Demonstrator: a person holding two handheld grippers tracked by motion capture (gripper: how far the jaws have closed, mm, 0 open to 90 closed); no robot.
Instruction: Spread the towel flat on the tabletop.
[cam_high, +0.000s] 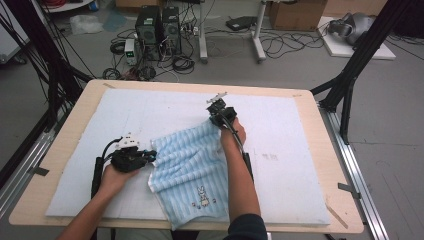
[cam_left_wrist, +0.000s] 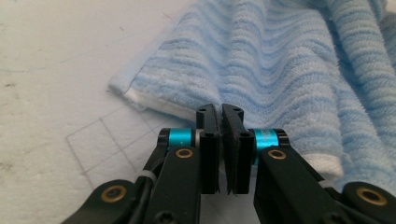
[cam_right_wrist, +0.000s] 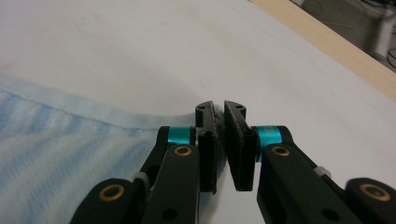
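On the white foam mat covering the wooden table, the light blue striped terry towel lies rumpled at centre, the left gripper clamped on its nine o'clock edge, the right gripper pinched nearly shut at its one o'clock corner.

Nothing I can read here. The towel carries a small embroidered rabbit near its near hem, with tiny marks beside it too small to make out. On the mat, right of my arm, there's a faint grey smudge that might be writing, but it's illegible.
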